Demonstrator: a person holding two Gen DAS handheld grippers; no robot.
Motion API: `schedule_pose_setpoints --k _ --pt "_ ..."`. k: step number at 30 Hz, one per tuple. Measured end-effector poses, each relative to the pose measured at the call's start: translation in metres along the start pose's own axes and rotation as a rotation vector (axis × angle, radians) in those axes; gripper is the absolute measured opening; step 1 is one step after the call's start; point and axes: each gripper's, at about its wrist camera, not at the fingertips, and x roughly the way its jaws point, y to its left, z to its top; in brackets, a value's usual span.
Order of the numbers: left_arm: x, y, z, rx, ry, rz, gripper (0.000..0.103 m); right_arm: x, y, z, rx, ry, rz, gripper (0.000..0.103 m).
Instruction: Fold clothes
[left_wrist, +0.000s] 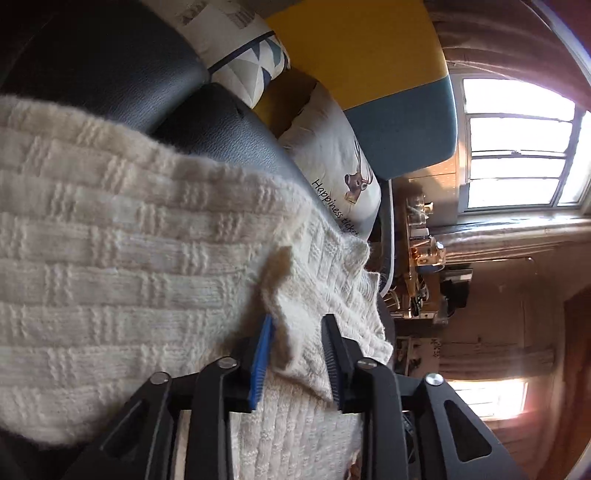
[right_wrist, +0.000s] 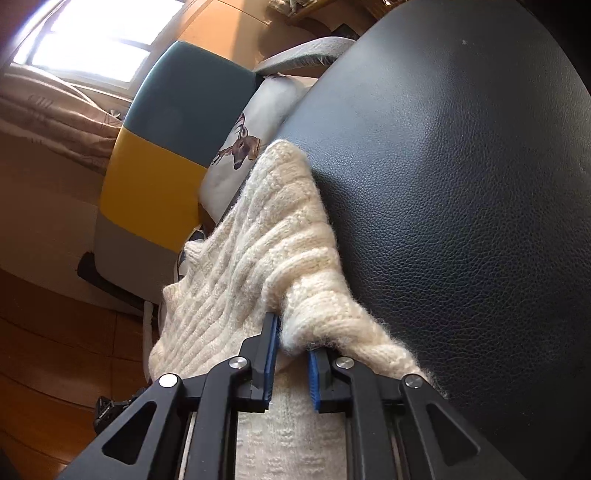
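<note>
Presently: cream knit sweater (left_wrist: 122, 258) on black cushion (right_wrist: 461, 184); soft, floppy, stretchy. Left gripper (left_wrist: 297, 354), right gripper (right_wrist: 293, 356) half-closed pinching edge folds.

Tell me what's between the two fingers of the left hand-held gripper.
A bunched fold of the cream knit sweater sits between the left hand-held gripper fingers, seen in the left wrist view.

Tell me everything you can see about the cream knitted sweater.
The cream knitted sweater is thick, fuzzy wool-like knit with a raised basket-weave pattern and ribbed bands. It lies draped in layers over the black leather-look cushion. The left hand-held gripper has a raised fold between its fingers; the right hand-held gripper pinches a bunched ribbed edge. Its full shape is out of view.
</note>
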Motion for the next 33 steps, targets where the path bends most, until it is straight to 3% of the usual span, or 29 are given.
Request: schedule_pose_setpoints --k 1,3,4,5,7,9,12,16,19,21,24,26,33 --pt "0.005 -0.006 0.002 0.022 0.002 0.024 0.061 -0.001 -0.002 0.001 0.026 -0.001 0.017 0.016" --pt "0.017 -0.018 0.004 0.065 -0.013 0.113 0.058 -0.002 -0.005 0.002 0.063 -0.006 0.047 0.016" --pt "0.021 -0.028 0.002 0.117 -0.024 0.176 0.037 -0.003 -0.006 0.003 0.076 -0.009 0.056 0.017" --pt "0.024 -0.037 0.000 0.178 -0.035 0.245 0.005 -0.005 -0.004 0.004 0.072 -0.017 0.052 0.016" --pt "0.025 -0.042 -0.005 0.237 -0.051 0.336 0.007 -0.012 0.009 0.003 -0.033 -0.061 -0.020 0.016" --pt "0.025 -0.044 -0.010 0.288 -0.067 0.419 0.006 -0.010 0.030 -0.004 -0.215 -0.080 -0.167 0.015" --pt "0.025 -0.038 -0.007 0.270 -0.066 0.439 0.007 0.007 0.047 -0.018 -0.391 -0.039 -0.303 0.014" --pt "0.016 -0.043 -0.005 0.218 -0.079 0.477 0.018 0.001 0.042 -0.010 -0.364 0.021 -0.249 0.020" --pt "0.000 -0.057 -0.013 0.234 -0.168 0.517 0.032 -0.019 0.033 0.000 -0.308 0.096 -0.151 0.024" --pt "-0.012 -0.067 -0.019 0.246 -0.231 0.544 0.033 -0.038 0.033 0.007 -0.298 0.117 -0.080 0.024" --pt "-0.004 -0.090 -0.042 0.296 -0.226 0.386 0.035 -0.069 0.033 0.030 -0.269 0.067 0.010 0.030" --pt "0.025 -0.112 -0.064 0.374 -0.139 0.289 0.035 -0.070 0.027 0.054 -0.206 0.043 0.047 0.031" --pt "0.149 -0.193 -0.147 0.624 0.142 0.122 0.035 0.009 0.004 0.114 -0.068 0.186 0.034 0.031"
